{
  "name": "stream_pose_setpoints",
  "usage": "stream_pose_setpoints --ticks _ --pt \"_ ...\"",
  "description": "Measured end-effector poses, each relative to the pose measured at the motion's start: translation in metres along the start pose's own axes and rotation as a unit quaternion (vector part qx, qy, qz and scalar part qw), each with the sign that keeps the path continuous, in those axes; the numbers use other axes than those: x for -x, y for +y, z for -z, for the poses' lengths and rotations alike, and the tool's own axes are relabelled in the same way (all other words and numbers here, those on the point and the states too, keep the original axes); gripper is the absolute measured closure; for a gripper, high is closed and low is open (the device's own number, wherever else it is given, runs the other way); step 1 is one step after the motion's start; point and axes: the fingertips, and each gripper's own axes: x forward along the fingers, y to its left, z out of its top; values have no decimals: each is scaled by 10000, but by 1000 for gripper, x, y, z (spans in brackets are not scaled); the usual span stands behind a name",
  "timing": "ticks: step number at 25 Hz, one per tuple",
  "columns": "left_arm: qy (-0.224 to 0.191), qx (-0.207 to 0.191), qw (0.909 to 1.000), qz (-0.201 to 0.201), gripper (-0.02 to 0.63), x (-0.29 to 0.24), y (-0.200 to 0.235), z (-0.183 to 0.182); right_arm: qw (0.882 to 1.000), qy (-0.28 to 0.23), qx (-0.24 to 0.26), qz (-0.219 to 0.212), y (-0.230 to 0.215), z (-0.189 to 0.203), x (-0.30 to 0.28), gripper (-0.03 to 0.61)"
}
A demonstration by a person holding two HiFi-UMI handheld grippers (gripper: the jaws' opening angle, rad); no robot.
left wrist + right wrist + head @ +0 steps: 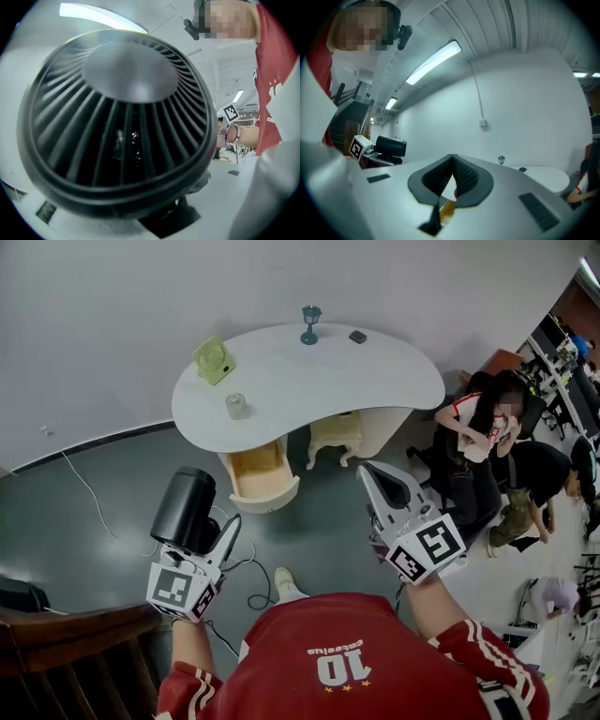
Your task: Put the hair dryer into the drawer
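Left gripper view: hair dryer [117,117], pinched in left tool [211,526], blocking nearly everything; right tool [451,158] pressed together, empty.

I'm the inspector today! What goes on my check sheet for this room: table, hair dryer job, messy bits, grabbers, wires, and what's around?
Surface: white table, curved edge.
Job's things: black hair dryer in the left gripper; drawer under the table is open.
Clutter: green fan, jar, teal lamp and a small dark thing on the table.
Grippers: left shut on the hair dryer; right gripper shut, empty.
Cables: black cable and white cable on the floor.
Surroundings: stool by the table; people seated at right.
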Motion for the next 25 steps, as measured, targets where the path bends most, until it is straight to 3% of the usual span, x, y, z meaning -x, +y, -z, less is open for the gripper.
stream_pose_setpoints --ticks 6,12,17,25 --pt "465 -392 9968 527 330 -36 26 42 9999 114 33 57 0 13 -33 574" --pt "976 -871 9855 1083 330 -82 28 91 9996 287 -79 32 -16 35 -54 574" --pt "1481 -1260 9703 1437 330 -128 29 143 9991 369 -168 -131 -37 57 -83 574" --pt "2368 -1574 9379 1989 330 -197 24 230 9970 487 -389 -458 -88 79 -135 574"
